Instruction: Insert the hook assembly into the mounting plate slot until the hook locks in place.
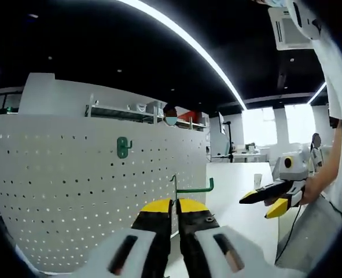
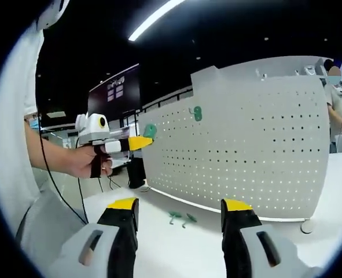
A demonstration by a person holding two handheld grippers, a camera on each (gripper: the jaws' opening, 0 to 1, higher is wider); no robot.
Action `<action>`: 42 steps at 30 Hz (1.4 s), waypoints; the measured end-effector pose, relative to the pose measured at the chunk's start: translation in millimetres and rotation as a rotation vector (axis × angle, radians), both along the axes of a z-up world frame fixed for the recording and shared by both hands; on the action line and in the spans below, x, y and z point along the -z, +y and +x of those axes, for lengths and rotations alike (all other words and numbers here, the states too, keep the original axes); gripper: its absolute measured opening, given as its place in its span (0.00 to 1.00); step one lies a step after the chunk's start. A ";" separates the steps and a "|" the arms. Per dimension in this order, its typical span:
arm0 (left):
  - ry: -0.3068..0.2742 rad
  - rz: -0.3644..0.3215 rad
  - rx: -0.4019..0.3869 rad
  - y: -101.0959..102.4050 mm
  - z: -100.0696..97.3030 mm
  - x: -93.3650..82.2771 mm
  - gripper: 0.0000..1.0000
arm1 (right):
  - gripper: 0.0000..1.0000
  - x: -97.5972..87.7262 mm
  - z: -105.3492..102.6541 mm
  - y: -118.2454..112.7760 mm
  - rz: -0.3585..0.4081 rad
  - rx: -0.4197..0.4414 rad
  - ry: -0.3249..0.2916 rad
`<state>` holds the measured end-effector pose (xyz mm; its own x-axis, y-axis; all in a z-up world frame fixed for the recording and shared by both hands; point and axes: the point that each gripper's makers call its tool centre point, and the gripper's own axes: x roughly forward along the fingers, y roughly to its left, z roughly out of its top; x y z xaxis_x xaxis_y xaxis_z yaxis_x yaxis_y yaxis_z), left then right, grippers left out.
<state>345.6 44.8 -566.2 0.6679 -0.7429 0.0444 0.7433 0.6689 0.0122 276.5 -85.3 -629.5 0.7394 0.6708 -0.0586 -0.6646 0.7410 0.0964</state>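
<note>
My left gripper (image 1: pixel 175 207) is shut on a thin green hook (image 1: pixel 185 188), whose wire arm sticks out to the right above the yellow jaw tips. It hangs in front of the white pegboard (image 1: pixel 72 191), which carries one green hook (image 1: pixel 122 147) higher up to the left. In the right gripper view the left gripper (image 2: pixel 143 141) holds the green hook (image 2: pixel 150 131) near the pegboard's (image 2: pixel 246 156) left edge, below the mounted hook (image 2: pixel 197 113). My right gripper (image 2: pixel 179 205) is open with nothing between its jaws, and stands away from the board (image 1: pixel 263 202).
Two small green parts (image 2: pixel 181 218) lie on the white table (image 2: pixel 159 243) in front of the pegboard's foot. A person (image 2: pixel 335 98) stands behind the board at the right. A hand (image 2: pixel 87 162) and its cable hang beside the table's left side.
</note>
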 end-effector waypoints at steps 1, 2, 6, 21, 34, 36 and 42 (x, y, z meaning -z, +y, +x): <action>0.001 0.000 -0.001 0.1 0.0 0.2 0.03 | 0.55 -1.1 -0.1 -0.2 -0.001 0.002 -0.004; 0.001 0.000 -0.002 0.3 0.0 0.3 0.03 | 0.55 -3.3 0.2 -0.8 0.003 0.006 -0.011; 0.007 0.005 -0.001 0.0 -0.1 2.3 0.03 | 0.53 -12.1 -0.7 -3.5 0.015 0.021 -0.036; 0.012 0.004 -0.010 -0.6 -0.3 5.2 0.03 | 0.52 -30.5 -3.0 -1.2 0.059 0.024 -0.068; 0.017 -0.001 -0.009 -4.5 -1.6 5.8 0.03 | 0.46 -36.4 -3.0 12.2 0.072 -0.015 -0.083; 0.017 -0.001 -0.010 -5.7 -2.0 6.2 0.03 | 0.46 -38.1 -2.7 17.1 0.069 -0.022 -0.087; 0.016 -0.003 -0.001 -11.8 -4.4 6.1 0.03 | 0.45 -41.9 -1.4 25.3 0.079 -0.041 -0.093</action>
